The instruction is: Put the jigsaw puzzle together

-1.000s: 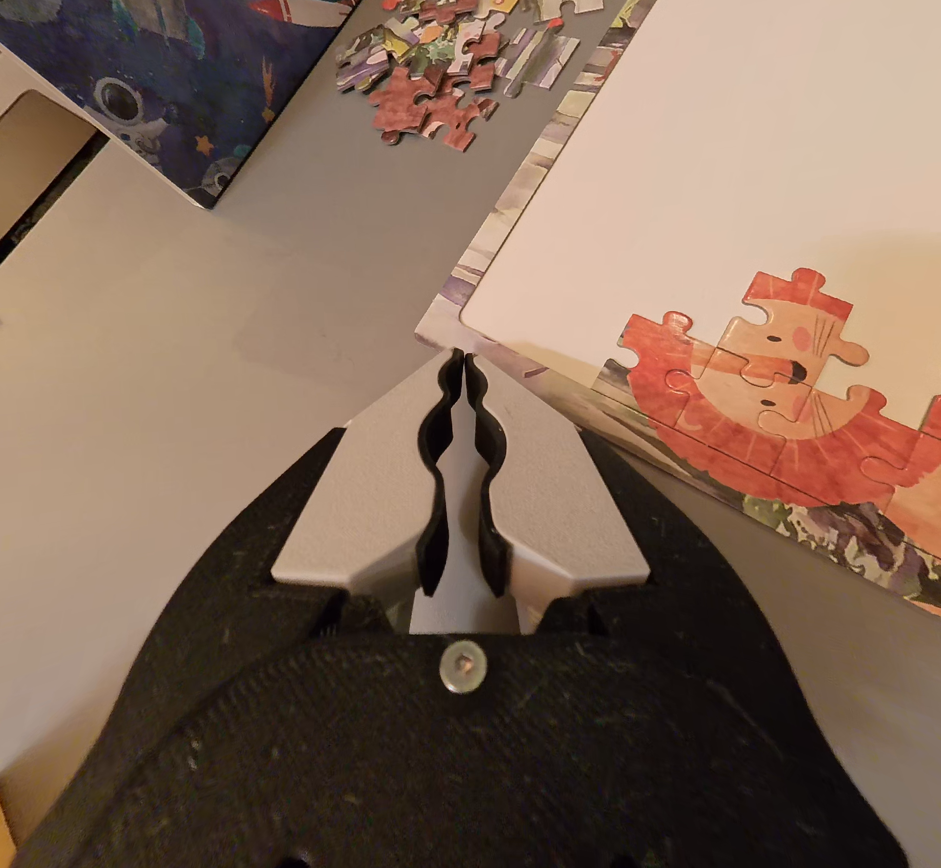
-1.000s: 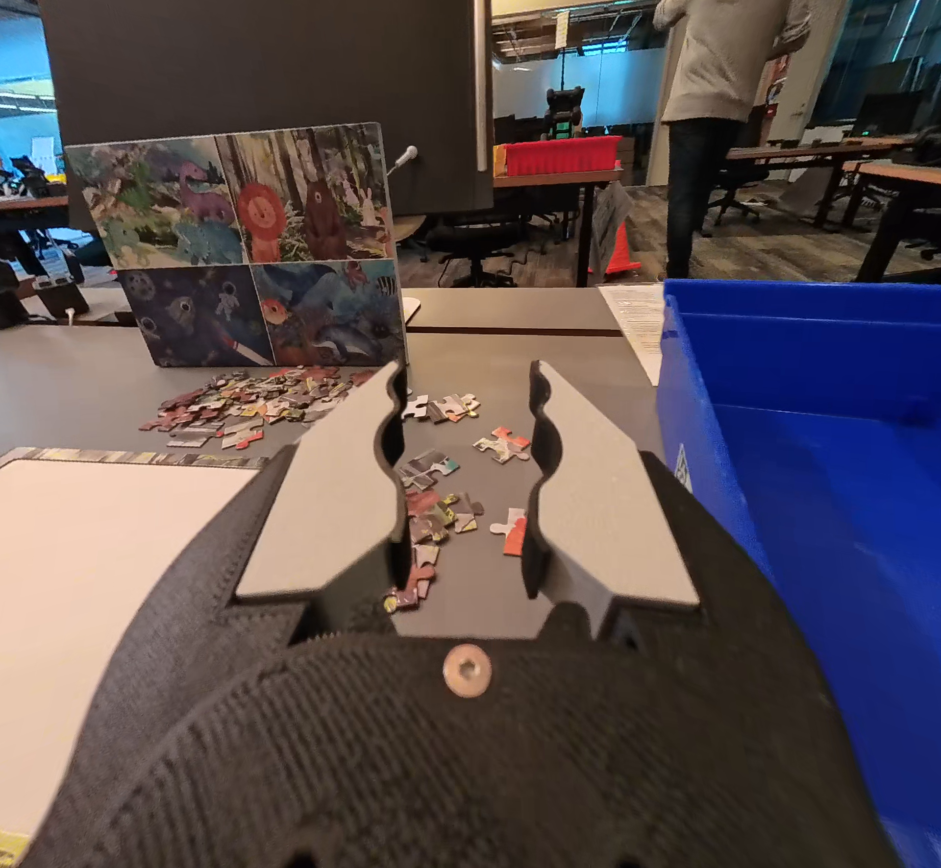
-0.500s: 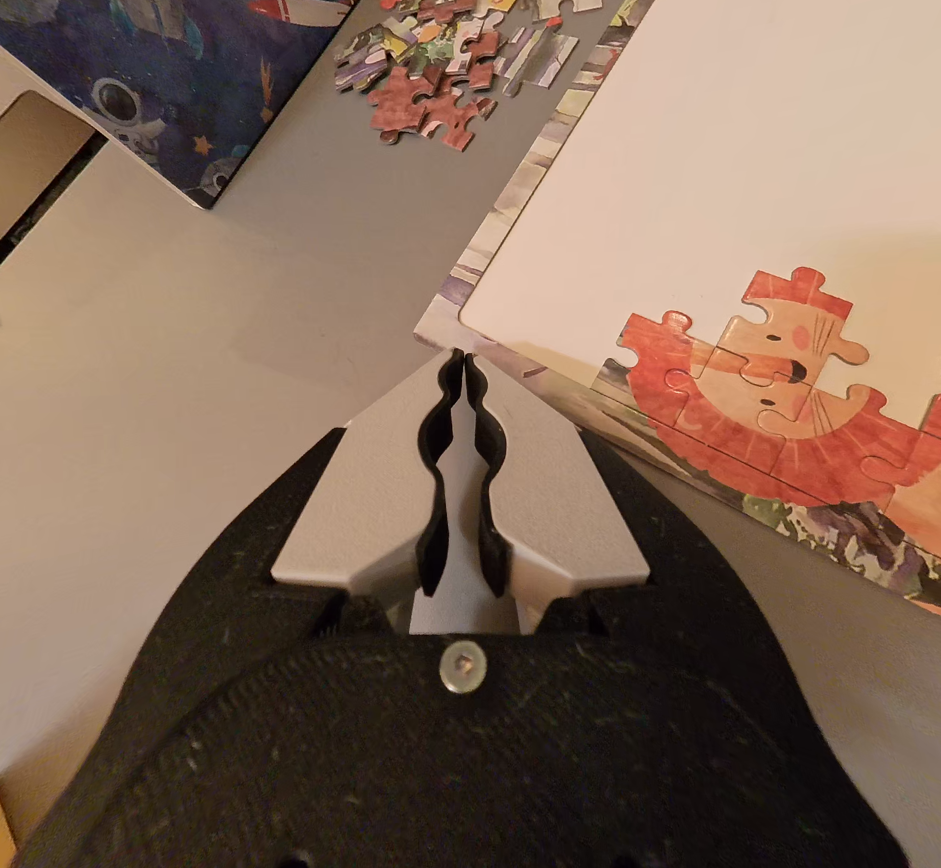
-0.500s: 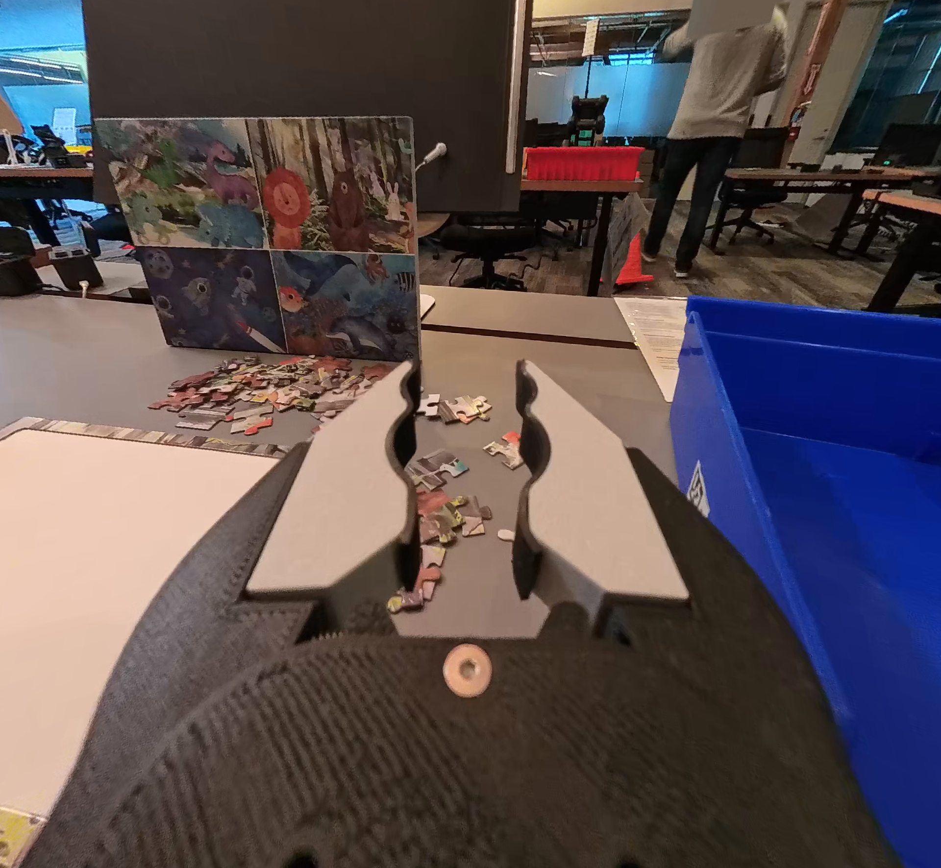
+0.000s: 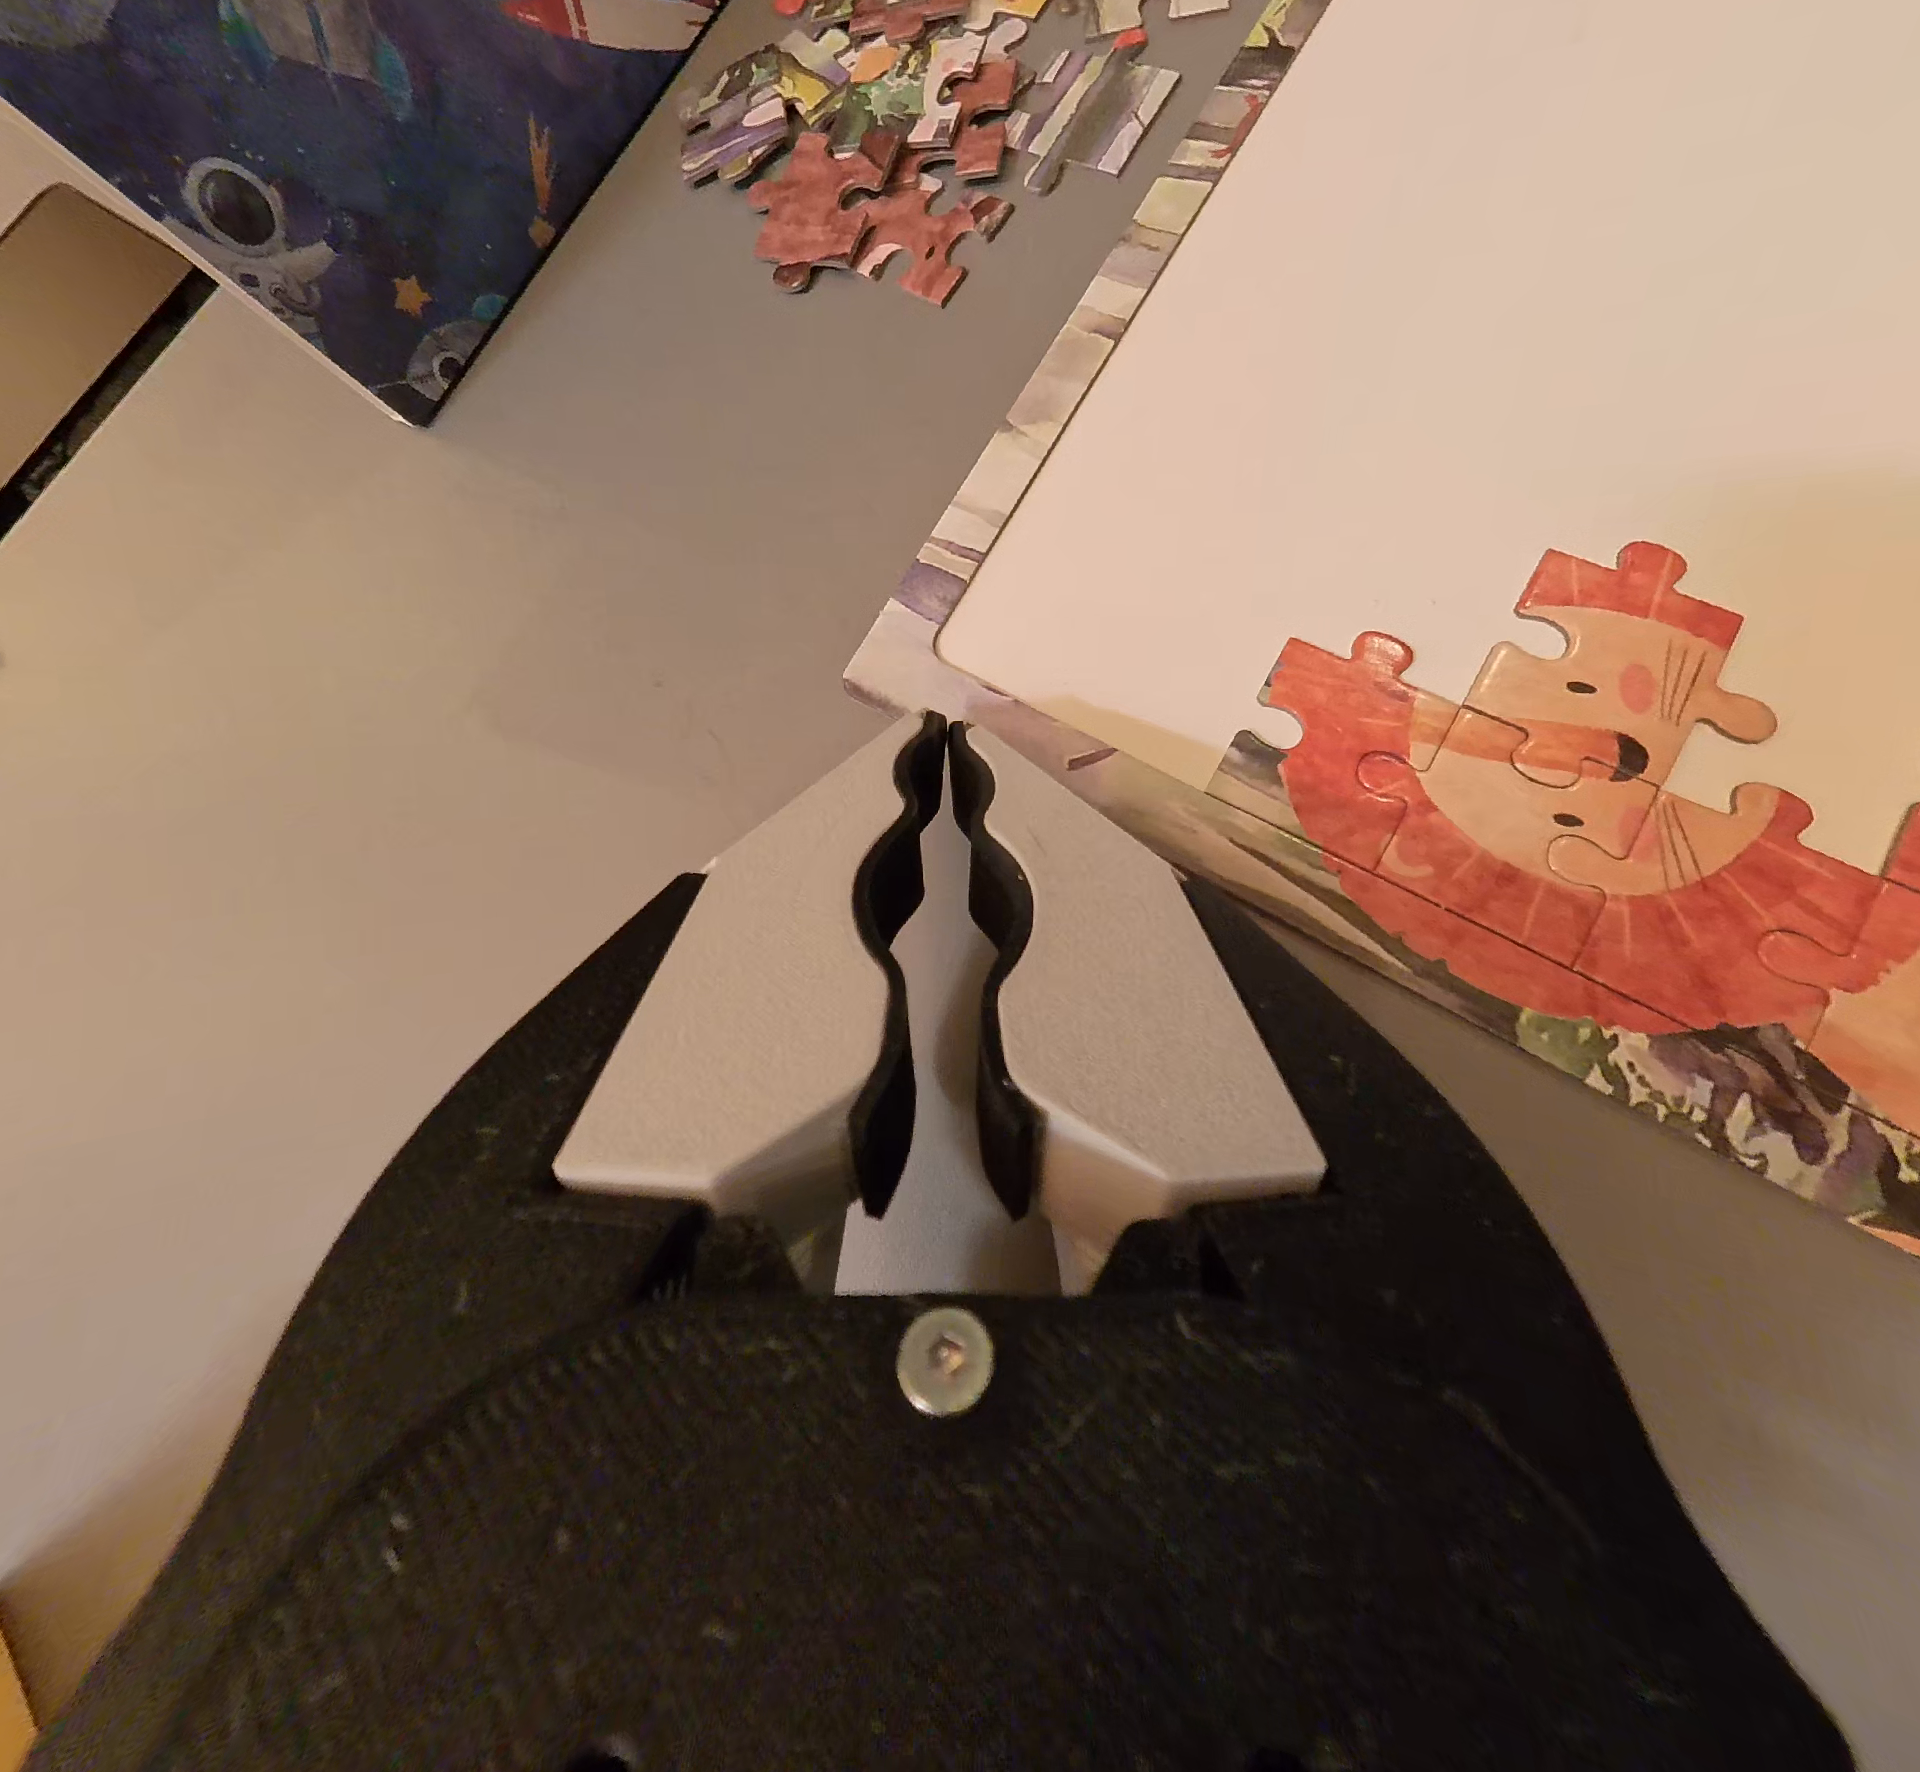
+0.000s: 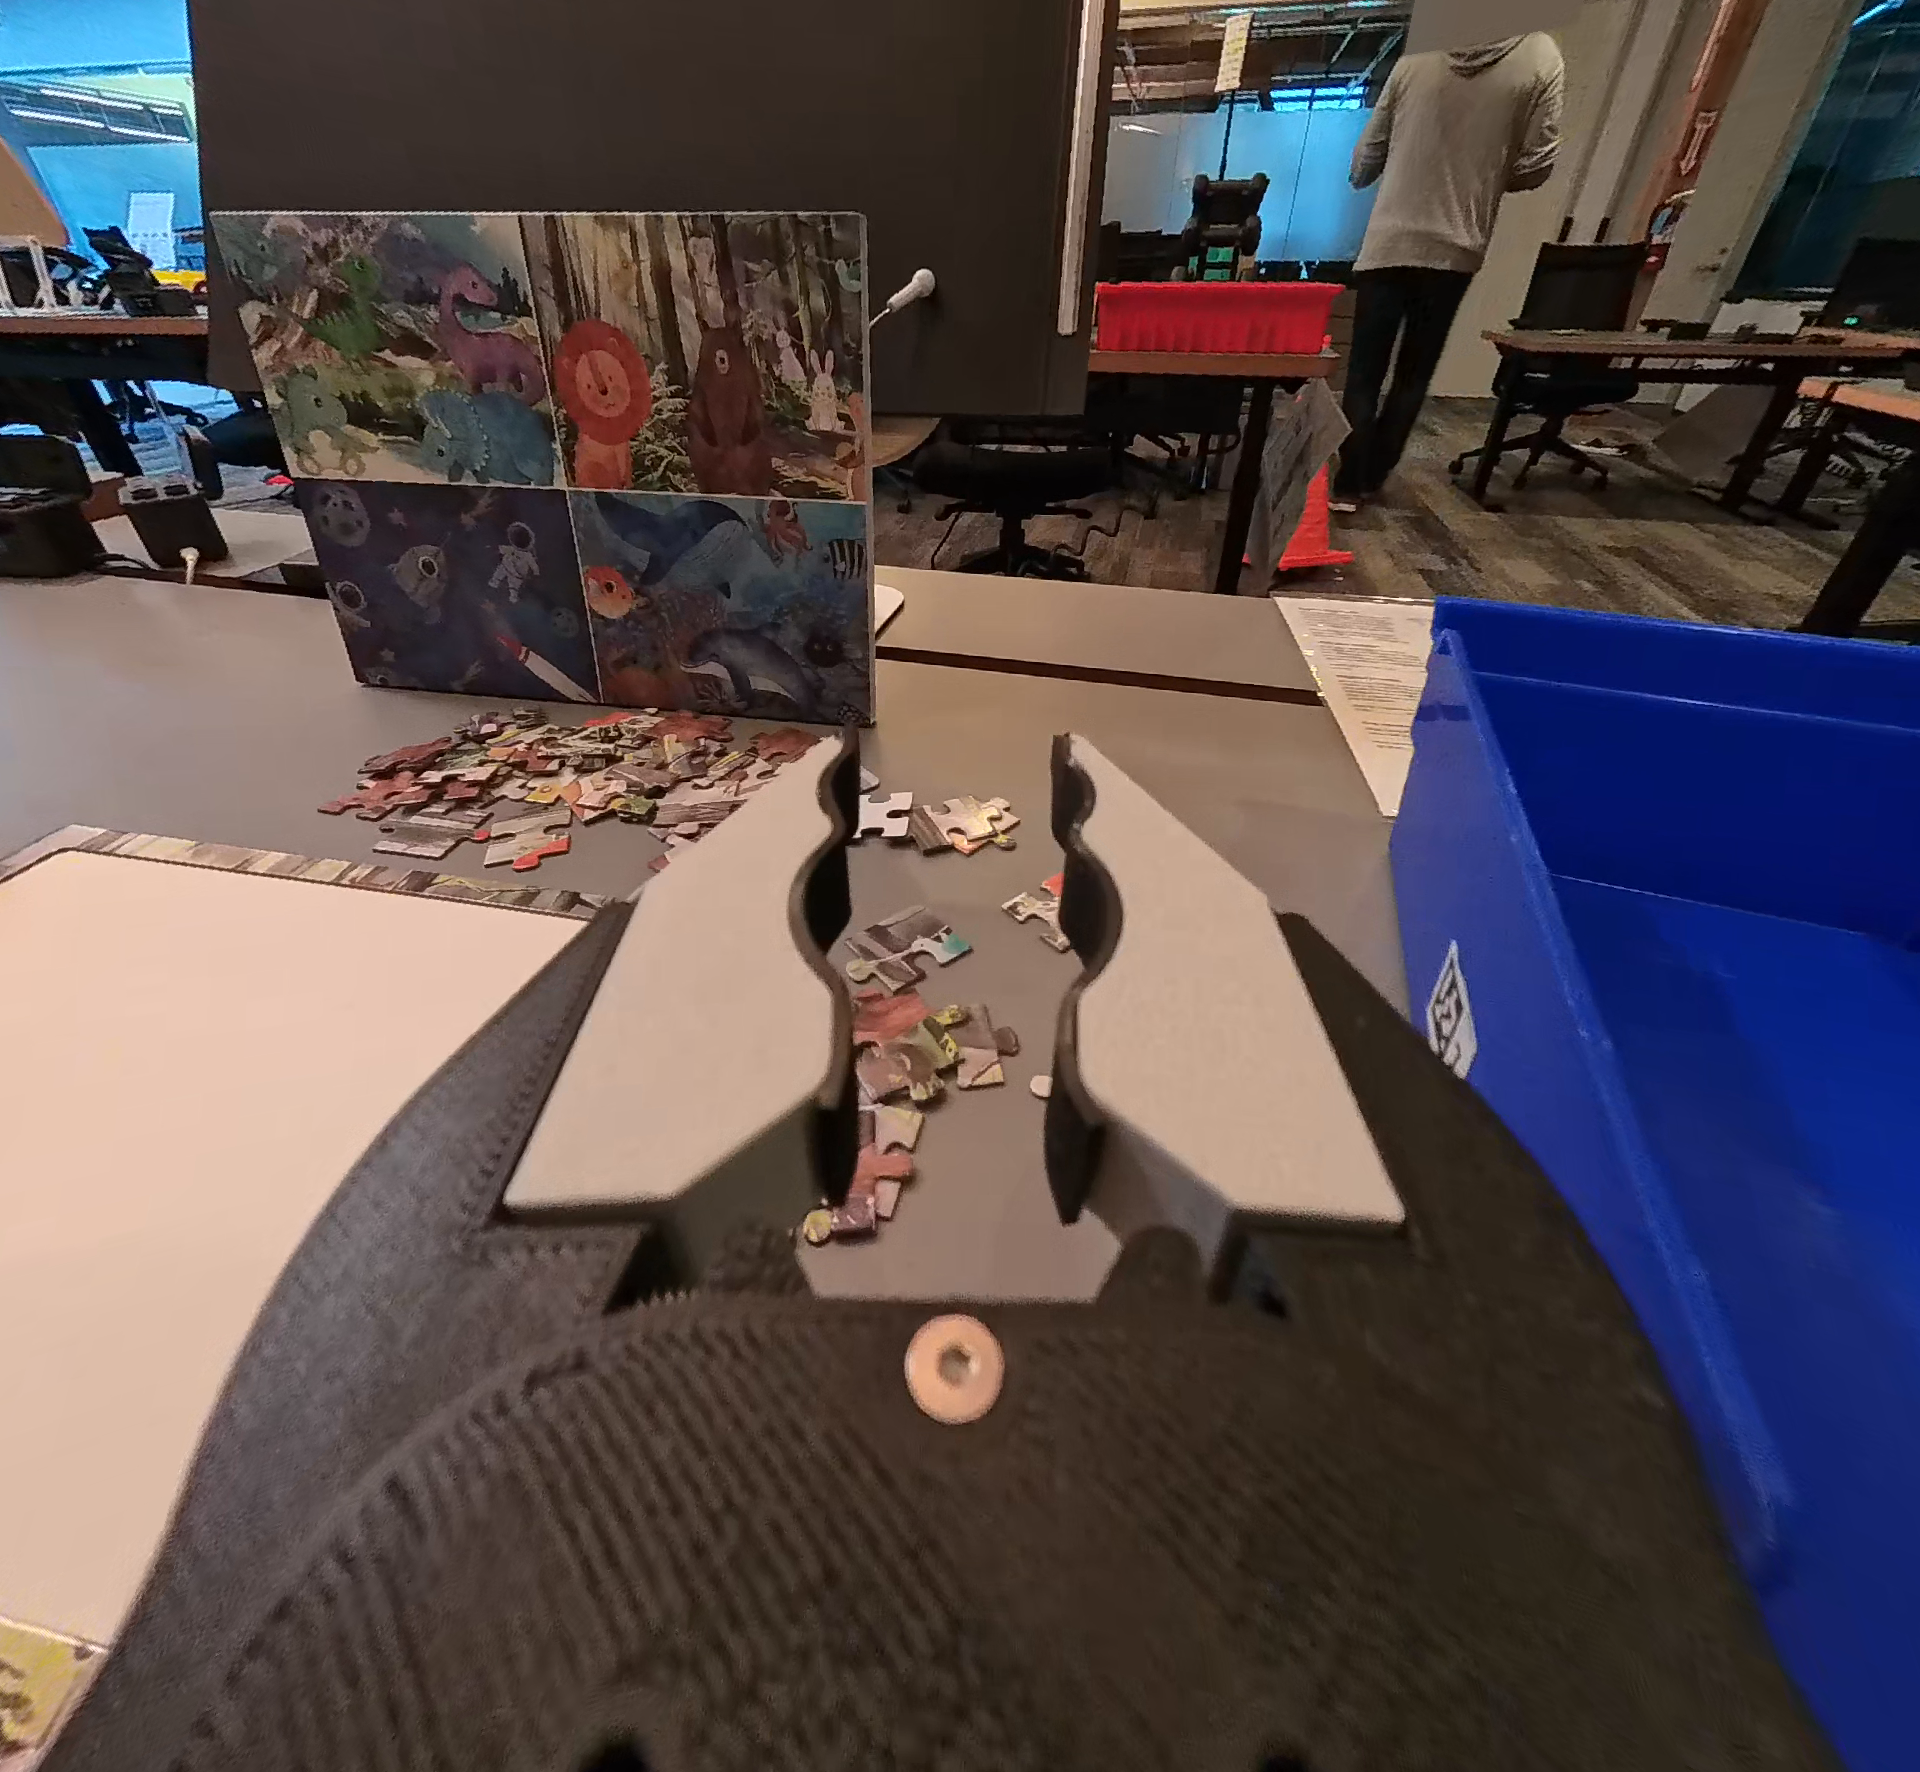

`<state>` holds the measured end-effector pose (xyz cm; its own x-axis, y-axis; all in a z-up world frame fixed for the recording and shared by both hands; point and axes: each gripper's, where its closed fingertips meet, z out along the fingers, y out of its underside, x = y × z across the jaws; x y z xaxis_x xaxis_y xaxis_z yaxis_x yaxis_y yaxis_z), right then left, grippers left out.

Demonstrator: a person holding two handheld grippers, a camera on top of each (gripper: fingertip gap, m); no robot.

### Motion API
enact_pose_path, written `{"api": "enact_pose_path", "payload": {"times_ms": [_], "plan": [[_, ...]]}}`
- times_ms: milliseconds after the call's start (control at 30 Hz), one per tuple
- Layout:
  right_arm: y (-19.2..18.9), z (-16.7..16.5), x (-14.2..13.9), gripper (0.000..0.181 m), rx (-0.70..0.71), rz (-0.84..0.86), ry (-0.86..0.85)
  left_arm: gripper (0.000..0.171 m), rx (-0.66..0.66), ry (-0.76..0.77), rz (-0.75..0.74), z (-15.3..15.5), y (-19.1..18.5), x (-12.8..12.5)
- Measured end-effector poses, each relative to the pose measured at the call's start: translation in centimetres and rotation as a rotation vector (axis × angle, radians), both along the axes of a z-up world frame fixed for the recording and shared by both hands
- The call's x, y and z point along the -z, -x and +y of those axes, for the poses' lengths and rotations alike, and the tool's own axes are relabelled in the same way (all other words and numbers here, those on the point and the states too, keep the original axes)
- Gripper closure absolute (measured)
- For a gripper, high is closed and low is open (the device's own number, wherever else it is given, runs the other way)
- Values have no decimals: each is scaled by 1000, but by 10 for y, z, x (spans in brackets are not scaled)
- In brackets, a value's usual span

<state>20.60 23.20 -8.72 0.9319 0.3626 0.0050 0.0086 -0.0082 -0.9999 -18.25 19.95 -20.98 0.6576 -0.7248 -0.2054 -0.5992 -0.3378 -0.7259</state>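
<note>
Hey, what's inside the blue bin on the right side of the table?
The visible part of the blue bin shows only bare blue walls and floor. Its near end runs out of frame and partly behind the right hand-held gripper, so that part cannot be checked.

1. The left gripper (image 5: 945, 723) has two flat grey wedge-shaped fingers (image 5: 748, 984) lined with wavy black pads (image 5: 883, 953).
2. Behind them sits a rough, ribbed black body (image 5: 935, 1566) with a silver hex screw (image 5: 945, 1361) in the middle.
3. The right gripper (image 6: 954, 754) is built alike: grey fingers (image 6: 696, 1026), black scalloped pads (image 6: 1081, 901), a silver screw (image 6: 954, 1367).
</note>
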Motion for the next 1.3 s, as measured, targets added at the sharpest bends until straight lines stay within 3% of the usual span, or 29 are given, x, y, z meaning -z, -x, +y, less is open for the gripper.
{"api": "enact_pose_path", "payload": {"times_ms": [267, 433, 700, 867, 967, 1133, 1300], "plan": [[2, 2, 3, 144, -9, 1, 14, 171, 0, 0, 4, 0, 0, 0], [24, 19, 32, 138, -99, -54, 155, 171, -2, 4, 4, 0, 0, 1], [79, 90, 81, 125, -276, -309, 453, 171, 3, -4, 1, 0, 0, 0], [84, 136, 121, 123, -291, -413, 573, 171, 3, -3, -10, 0, 0, -1], [90, 135, 125, 119, -326, -414, 589, 171, 4, -3, -19, 0, 0, -2], [97, 131, 127, 140, -379, -426, 582, 171, 8, 13, -15, -1, -1, 1], [96, 126, 127, 141, -387, -416, 607, 171, 4, -2, -16, 0, 0, -1]]}}
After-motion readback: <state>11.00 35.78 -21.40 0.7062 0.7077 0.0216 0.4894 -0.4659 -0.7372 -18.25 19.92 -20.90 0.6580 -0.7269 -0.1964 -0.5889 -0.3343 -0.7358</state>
